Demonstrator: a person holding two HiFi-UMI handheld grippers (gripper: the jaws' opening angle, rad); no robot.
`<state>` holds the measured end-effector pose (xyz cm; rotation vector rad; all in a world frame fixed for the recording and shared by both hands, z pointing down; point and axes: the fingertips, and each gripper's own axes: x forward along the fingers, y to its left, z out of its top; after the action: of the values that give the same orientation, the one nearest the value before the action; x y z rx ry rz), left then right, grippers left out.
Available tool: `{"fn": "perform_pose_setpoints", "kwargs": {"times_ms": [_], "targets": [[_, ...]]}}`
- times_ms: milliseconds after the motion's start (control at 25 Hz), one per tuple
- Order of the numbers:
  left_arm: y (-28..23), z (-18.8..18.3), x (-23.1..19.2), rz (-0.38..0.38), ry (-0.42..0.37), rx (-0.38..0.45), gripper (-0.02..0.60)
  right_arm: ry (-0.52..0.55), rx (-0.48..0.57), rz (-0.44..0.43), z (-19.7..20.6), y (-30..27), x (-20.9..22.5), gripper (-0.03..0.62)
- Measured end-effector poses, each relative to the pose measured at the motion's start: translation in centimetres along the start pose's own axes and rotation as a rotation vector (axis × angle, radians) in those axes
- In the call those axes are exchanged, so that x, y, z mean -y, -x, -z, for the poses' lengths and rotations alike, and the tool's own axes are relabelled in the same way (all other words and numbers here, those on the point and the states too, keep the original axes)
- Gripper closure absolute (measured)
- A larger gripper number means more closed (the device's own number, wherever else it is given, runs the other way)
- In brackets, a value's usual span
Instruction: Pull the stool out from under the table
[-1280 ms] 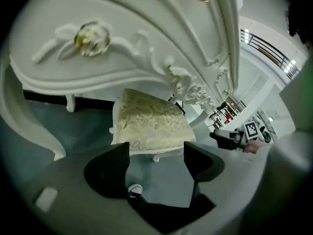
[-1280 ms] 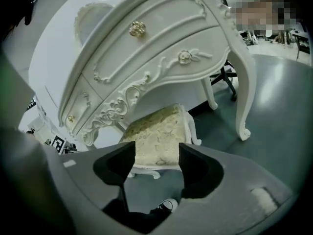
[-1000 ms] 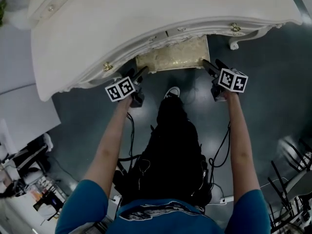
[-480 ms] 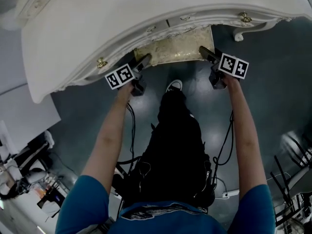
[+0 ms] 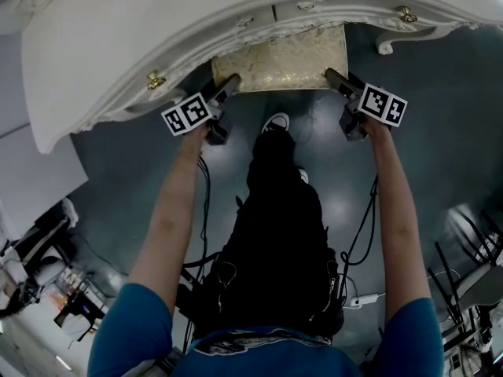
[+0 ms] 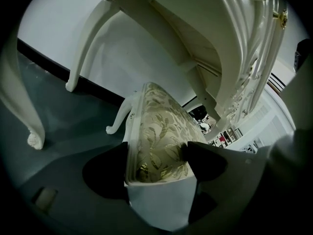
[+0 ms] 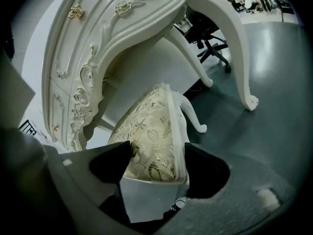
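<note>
The stool [image 5: 279, 61], a white frame with a gold leaf-pattern cushion, sticks partly out from under the ornate white table [image 5: 157, 30]. My left gripper [image 5: 224, 86] holds the seat's left side and my right gripper [image 5: 336, 77] its right side. In the left gripper view the seat corner [image 6: 156, 141] fills the left gripper [image 6: 156, 161], with dark pads [image 6: 105, 173] against both faces. The right gripper view shows the same: the cushion edge [image 7: 151, 126] sits in the right gripper [image 7: 156, 166]. Both pairs of jaws are closing on the seat.
A person's dark-trousered legs and white shoe [image 5: 277, 124] stand just in front of the stool. Curved table legs [image 6: 34, 131] [image 7: 249, 99] flank the stool on the grey floor. Cables hang from both grippers. A wire-frame chair [image 5: 471, 265] is at the right, clutter [image 5: 39, 265] at lower left.
More of the gold cushion shows from under the table's front edge than a second ago. Both grippers have stayed at the seat's sides and come back toward the person.
</note>
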<state>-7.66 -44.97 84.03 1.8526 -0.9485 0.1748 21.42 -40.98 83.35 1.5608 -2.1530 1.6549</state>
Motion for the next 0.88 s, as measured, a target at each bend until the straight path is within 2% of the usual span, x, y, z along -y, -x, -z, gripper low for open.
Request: {"fn": "perform_pose_setpoints", "kwargs": {"times_ms": [400, 880], "targets": [[5.2, 6.7, 0.1, -0.012, 0.022, -0.056, 0.187, -0.025, -0.095, 0.022, 7.1, 4.4, -0.3, 0.246], [11.3, 15.2, 0.6, -0.010, 0.006, -0.156, 0.187, -0.085, -0.143, 0.046, 17.1, 11.1, -0.2, 0.247]]}}
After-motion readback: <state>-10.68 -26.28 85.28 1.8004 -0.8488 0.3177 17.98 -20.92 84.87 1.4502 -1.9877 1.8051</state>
